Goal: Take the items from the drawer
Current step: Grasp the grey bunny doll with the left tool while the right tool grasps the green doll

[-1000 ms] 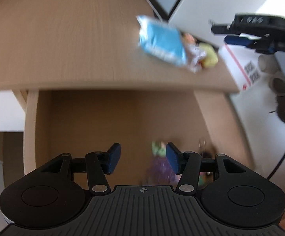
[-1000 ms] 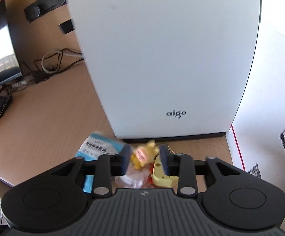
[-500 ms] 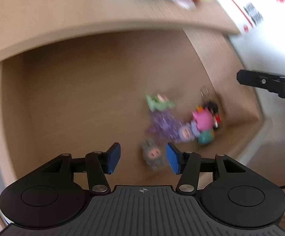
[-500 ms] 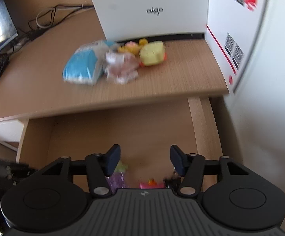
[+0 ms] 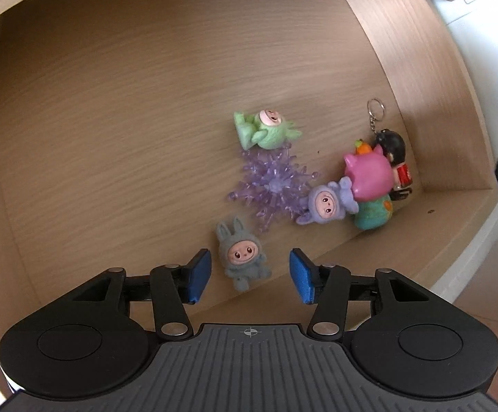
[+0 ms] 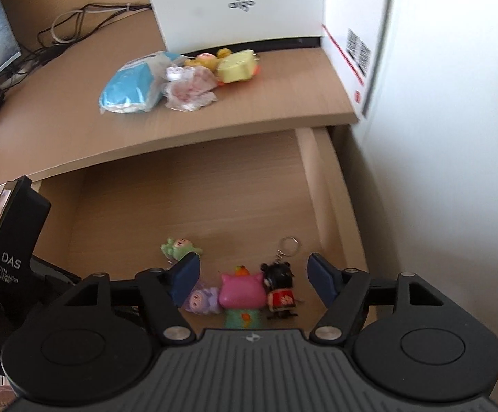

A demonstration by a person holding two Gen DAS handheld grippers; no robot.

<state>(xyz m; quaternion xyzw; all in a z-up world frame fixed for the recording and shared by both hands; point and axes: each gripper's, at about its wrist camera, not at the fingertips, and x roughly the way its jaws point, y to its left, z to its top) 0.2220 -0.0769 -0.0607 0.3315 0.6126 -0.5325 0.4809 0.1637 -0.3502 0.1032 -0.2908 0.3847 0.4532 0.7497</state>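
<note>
Six small toys lie in the open light-wood drawer [image 5: 118,110], gathered toward its front right corner: one grey flocked bunny-eared figure [image 5: 242,257], one spiky clear-purple plastic ball [image 5: 272,185], one pale green flocked figure [image 5: 266,130] lying on its side, one lilac flocked figure [image 5: 326,204], one pink pig-headed figure with a teal body [image 5: 369,175], and one black-haired doll in red on a metal keyring [image 5: 391,151]; the last two sit closest to the right wall, the pink head touching the lilac one. Four more things rest on the wooden desktop [image 6: 266,103] above, near its right edge: one blue and white plastic packet [image 6: 130,87], one crinkled clear wrapper with pink inside [image 6: 190,87], one small yellow-orange figure [image 6: 206,60] and one pale yellow block-shaped toy [image 6: 237,67]; behind them stand a white case [image 6: 235,3] and a white carton with red print [image 6: 355,34] (cables and a dark screen lie toward the left). The left gripper [image 5: 250,273] points down into the drawer, its blue pads spread and just having eased inward, the grey figure between them but untouched; the right gripper [image 6: 253,283] hangs over the pink figure and the doll, its jaws wide and just having opened, holding nothing.
</note>
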